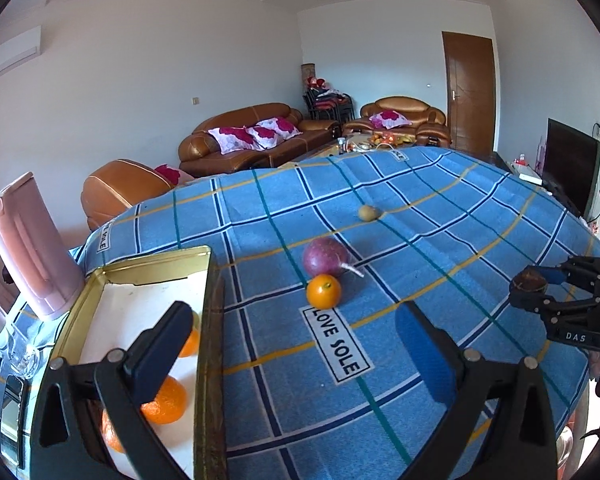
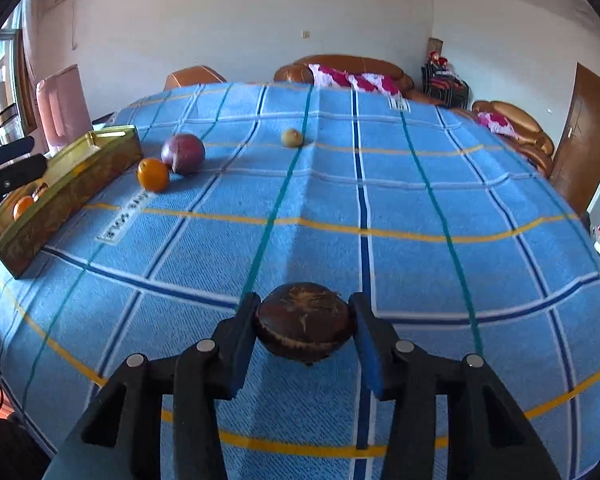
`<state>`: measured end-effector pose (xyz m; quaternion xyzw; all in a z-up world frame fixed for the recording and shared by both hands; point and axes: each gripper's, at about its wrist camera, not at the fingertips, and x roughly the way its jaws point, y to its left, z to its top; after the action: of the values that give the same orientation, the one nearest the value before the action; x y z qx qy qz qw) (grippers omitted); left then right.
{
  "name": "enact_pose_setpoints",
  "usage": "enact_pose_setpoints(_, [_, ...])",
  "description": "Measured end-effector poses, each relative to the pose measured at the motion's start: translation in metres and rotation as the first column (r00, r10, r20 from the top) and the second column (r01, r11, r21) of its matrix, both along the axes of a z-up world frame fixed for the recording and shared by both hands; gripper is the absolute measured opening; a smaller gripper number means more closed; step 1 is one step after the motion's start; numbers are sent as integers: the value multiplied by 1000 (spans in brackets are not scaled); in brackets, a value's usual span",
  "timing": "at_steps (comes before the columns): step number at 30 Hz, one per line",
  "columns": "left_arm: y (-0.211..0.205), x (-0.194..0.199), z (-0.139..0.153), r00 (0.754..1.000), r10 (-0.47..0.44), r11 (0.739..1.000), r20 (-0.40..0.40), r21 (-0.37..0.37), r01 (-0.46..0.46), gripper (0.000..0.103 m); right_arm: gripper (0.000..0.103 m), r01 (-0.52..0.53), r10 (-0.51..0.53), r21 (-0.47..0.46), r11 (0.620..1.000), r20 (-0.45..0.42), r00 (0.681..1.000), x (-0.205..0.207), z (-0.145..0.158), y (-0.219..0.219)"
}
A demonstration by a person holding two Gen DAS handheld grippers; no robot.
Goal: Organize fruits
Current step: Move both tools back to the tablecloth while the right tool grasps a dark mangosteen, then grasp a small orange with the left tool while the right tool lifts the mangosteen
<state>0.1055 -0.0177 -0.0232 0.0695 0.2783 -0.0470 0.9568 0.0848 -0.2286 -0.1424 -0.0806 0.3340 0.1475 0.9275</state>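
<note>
- Your right gripper (image 2: 305, 326) holds a dark brown round fruit (image 2: 305, 320); both pads press on its sides, and it sits low over the blue checked tablecloth (image 2: 420, 208).
- From the left wrist view, the same right gripper (image 1: 529, 285) appears at the right edge with the brown fruit (image 1: 529, 279) between its fingertips.
- Your left gripper (image 1: 292, 356) has its jaws spread wide with nothing between them. Its left finger (image 1: 156, 356) stands over the tin tray (image 1: 210, 344); its right finger (image 1: 424, 356) stands over the cloth.
- The tray lies at the table's left side. Mandarins (image 1: 166, 400) rest inside it, partly hidden by the finger.
- One orange (image 1: 323, 290) lies on the cloth just beside the tray, touching a purple round fruit (image 1: 326, 258) behind it.
- A small yellowish fruit (image 1: 369, 213) lies farther back, well apart from the pair.
- A pink jug (image 1: 32, 248) stands behind the tray.
- Brown sofas (image 1: 256, 136) with pink cushions line the far wall.
</note>
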Motion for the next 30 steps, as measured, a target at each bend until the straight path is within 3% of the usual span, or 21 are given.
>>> enact_pose_setpoints(4, [-7,24,-3,999,31,999,-10,11,-31,103,47,-33,31,21,999,68,997,4,28,20])
enact_pose_setpoints(8, [-12,54,-20,996,47,999,-70,-6,-47,101,47,-60,57,25,998,96,994,20,41,48])
enact_pose_setpoints(16, [-21,97,-53,980,27,999,-197,-34,-35,74,47,-10,6,36,999,93,996,63,31,85])
enact_pose_setpoints(27, [-14,116,-74,962,3,995,-272,-97,-31,60,47,7,-11,58,998,66,998,79,11,93])
enact_pose_setpoints(29, [-17,119,-76,958,-14,995,-285,-102,-16,51,48,-1,-2,59,998,55,998,81,10,96])
enact_pose_setpoints(30, [-17,120,-77,955,-29,994,-295,-109,-3,39,48,-4,1,59,998,55,998,82,9,96])
